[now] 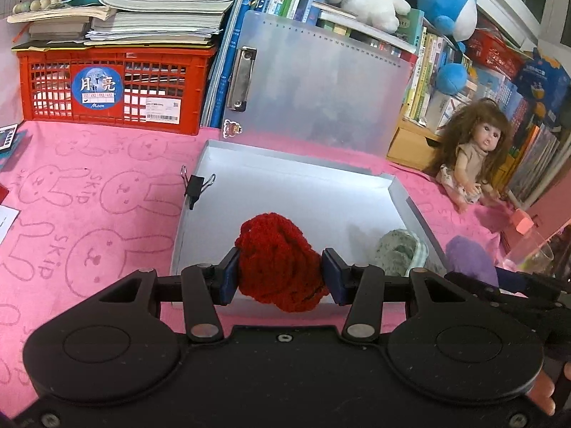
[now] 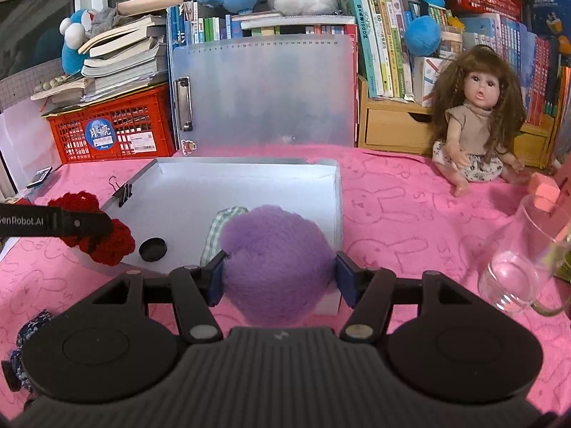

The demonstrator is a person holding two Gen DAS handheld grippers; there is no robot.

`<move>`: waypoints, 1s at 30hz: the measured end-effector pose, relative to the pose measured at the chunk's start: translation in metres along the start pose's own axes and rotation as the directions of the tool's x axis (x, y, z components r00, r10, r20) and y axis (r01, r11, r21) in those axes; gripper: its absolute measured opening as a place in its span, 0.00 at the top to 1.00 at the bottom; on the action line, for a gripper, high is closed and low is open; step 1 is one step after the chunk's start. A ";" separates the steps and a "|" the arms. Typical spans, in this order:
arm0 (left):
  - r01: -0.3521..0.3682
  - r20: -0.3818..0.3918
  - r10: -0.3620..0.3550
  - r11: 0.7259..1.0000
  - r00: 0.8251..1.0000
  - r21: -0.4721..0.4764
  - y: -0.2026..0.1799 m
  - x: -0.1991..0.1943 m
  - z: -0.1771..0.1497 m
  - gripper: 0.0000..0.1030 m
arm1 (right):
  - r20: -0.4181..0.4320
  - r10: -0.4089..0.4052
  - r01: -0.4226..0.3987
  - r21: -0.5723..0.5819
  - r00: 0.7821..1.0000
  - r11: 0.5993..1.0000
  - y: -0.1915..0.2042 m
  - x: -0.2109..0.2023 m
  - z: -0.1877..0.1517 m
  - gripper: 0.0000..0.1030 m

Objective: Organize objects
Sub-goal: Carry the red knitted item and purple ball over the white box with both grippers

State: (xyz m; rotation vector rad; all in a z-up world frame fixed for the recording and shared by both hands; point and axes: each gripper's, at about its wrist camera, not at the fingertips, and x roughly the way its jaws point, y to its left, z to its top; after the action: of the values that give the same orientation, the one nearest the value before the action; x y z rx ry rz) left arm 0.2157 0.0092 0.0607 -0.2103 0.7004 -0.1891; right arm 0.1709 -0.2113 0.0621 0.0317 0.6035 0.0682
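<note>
My left gripper [image 1: 280, 273] is shut on a red knitted yarn piece [image 1: 278, 260] and holds it over the near left edge of the white tray [image 1: 285, 185]. It also shows in the right wrist view [image 2: 107, 239]. My right gripper [image 2: 278, 274] is shut on a purple fuzzy ball [image 2: 274, 256], held over the tray's [image 2: 249, 185] near right corner; the ball also shows in the left wrist view [image 1: 471, 260]. Inside the tray lie a grey-green checked cloth item [image 1: 399, 253] and a black round cap [image 2: 153, 249].
A black binder clip [image 1: 194, 185] grips the tray's left wall. A translucent clipboard [image 1: 321, 82] leans behind the tray. A red crate [image 1: 114, 89] with books stands back left. A doll [image 2: 474, 121] sits at right, next to a glass pitcher [image 2: 521, 260] and a pink block [image 2: 544, 190].
</note>
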 end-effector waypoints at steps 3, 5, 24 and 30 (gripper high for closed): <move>-0.003 0.002 0.003 1.000 1.000 0.005 -0.001 0.003 0.001 0.55 | -0.012 0.004 -0.004 0.011 1.000 1.000 0.000 0.005 0.002 0.38; 0.000 0.002 0.000 1.000 1.000 -0.005 0.000 0.005 0.003 0.56 | -0.025 0.013 -0.012 0.029 1.000 1.000 -0.002 0.009 0.003 0.38; -0.015 0.004 0.015 0.998 1.000 -0.063 0.007 0.044 0.022 0.61 | -0.079 0.049 -0.037 0.152 0.996 0.988 -0.022 0.041 0.015 0.38; -0.027 0.025 0.028 0.999 0.999 -0.037 -0.005 0.061 0.037 0.61 | -0.072 0.063 -0.049 0.180 0.995 0.982 -0.019 0.060 0.032 0.38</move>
State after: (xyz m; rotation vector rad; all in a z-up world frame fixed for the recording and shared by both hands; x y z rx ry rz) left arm 0.2853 -0.0055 0.0521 -0.2375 0.6812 -0.1469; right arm 0.2399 -0.2266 0.0533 0.2204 0.6852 0.0704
